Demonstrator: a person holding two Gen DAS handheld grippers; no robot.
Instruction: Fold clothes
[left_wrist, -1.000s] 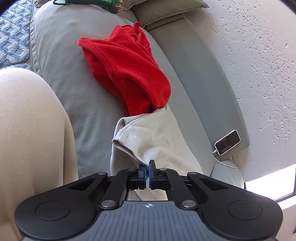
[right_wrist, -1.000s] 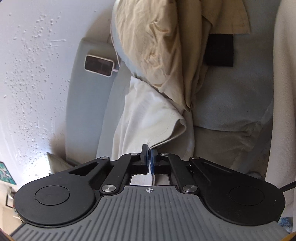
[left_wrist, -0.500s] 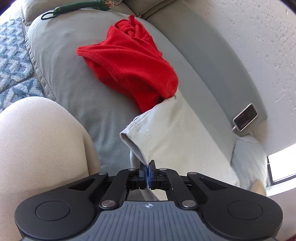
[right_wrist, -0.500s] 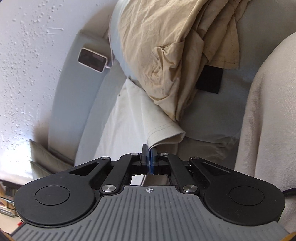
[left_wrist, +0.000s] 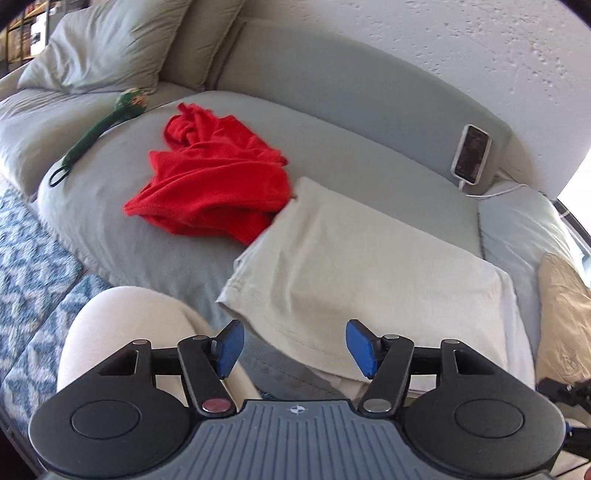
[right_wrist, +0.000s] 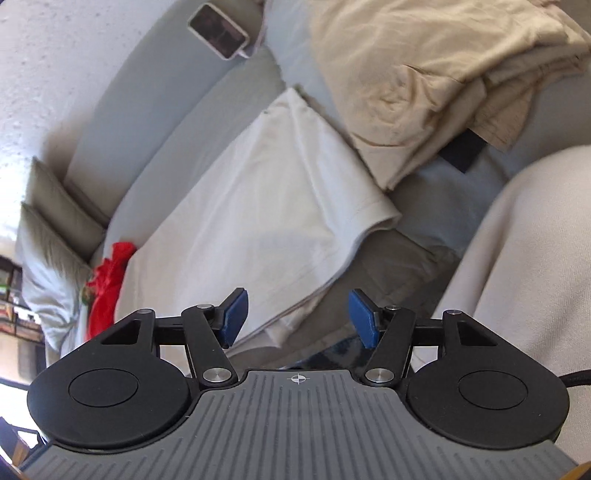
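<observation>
Left wrist view: the white garment (left_wrist: 369, 266), pinched a moment ago, is released folded; both grippers (left_wrist: 291, 349) (right_wrist: 297, 314) are opening, empty.

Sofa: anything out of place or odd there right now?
Mostly the red garment: it lies crumpled on the sofa beside the flat folded cream shirt. A phone leans on the backrest, cable attached.

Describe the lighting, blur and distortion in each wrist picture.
Left wrist view: fisheye bends the grey sofa backrest into an arc; window glare burns out the right edge; the crumpled red fleece garment stays fairly sharp. Right wrist view: tilted frame, overexposed at the left edge, the folded cream cloth sunlit and slightly smeared, the tan crumpled garment soft.
</observation>
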